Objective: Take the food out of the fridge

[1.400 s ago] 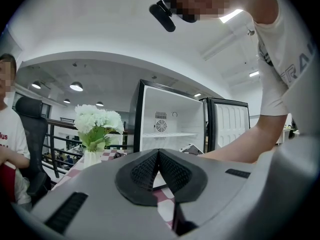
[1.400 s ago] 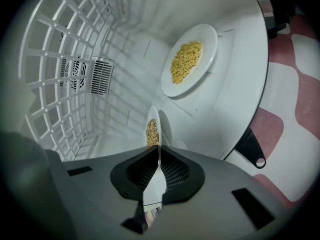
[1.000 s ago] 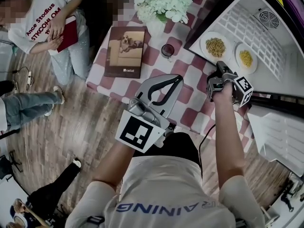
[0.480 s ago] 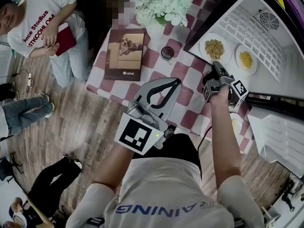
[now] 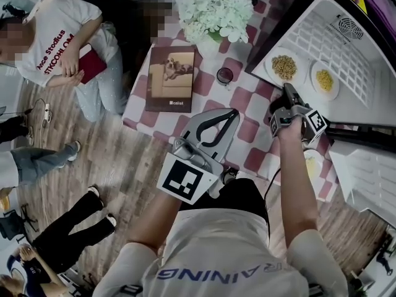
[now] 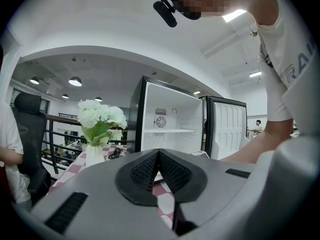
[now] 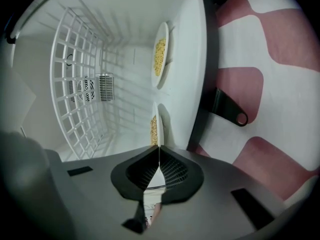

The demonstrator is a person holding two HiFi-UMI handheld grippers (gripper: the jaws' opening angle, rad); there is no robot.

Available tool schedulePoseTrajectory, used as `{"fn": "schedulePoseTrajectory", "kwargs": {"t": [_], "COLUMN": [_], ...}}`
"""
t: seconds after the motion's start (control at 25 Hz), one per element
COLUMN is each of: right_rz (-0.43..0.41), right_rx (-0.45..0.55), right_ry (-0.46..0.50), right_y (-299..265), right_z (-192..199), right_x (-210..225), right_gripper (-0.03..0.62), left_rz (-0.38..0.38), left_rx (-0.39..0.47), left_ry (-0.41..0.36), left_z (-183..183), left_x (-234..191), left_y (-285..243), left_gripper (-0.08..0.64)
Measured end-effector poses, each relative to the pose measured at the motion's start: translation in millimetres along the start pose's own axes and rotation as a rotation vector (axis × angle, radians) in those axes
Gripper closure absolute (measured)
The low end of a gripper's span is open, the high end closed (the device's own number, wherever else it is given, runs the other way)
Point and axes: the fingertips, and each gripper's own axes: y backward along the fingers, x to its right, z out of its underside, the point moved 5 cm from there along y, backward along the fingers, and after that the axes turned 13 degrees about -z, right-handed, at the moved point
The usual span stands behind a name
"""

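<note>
White plastic lines the open fridge (image 5: 365, 60), which stands on a red-and-white checked table (image 5: 247, 132) with its mouth turned toward the person. Its door (image 5: 365, 178) hangs swung out at the right.

Two round plates lie flat on the fridge floor, food side up and side by side. Being round, neither has a long axis to point anywhere. The near plate (image 5: 271, 62) carries a heap of brownish grain-like food (image 5: 284, 67) and sits just inside the fridge mouth. The far plate (image 5: 314, 78) holds brighter yellow food (image 5: 325, 79) and lies deeper in, beside the first.

The right gripper (image 7: 159, 148) reaches into the mouth, pointing along the floor at the near plate. Its own view is rolled on its side, so both plates show there as thin upright slivers. Its jaws are closing and all but meet, with the thin near rim of that plate running straight into the seam between the pads.

The left gripper (image 6: 159, 151) is held over the near part of the table, apart from the fridge. Its jaws are pressed together with nothing between them.

Farther back on the table are a book (image 5: 173, 79) with a dog on its cover, a small dark cup (image 5: 224, 76) and a bunch of white flowers (image 5: 213, 8).
</note>
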Motion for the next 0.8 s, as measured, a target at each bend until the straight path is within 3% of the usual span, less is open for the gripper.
{"fn": "schedulePoseTrajectory", "kwargs": {"t": [0.28, 0.48, 0.8], "right_rz": [-0.057, -0.085, -0.137], "right_rx": [0.026, 0.045, 0.072], "right_ry": [0.028, 0.033, 0.028], "right_y": [18, 43, 107], "right_z": [5, 12, 33], "right_x": [-14, -23, -43], "right_gripper": [0.566, 0.566, 0.566], "left_rz": [0.032, 0.061, 0.191], "left_rx": [0.012, 0.001, 0.002], "left_ry": [-0.007, 0.032, 0.028], "left_z": [-4, -6, -8], "left_x": [-5, -5, 3], "left_y": [3, 5, -1], "left_gripper": [0.552, 0.552, 0.552]}}
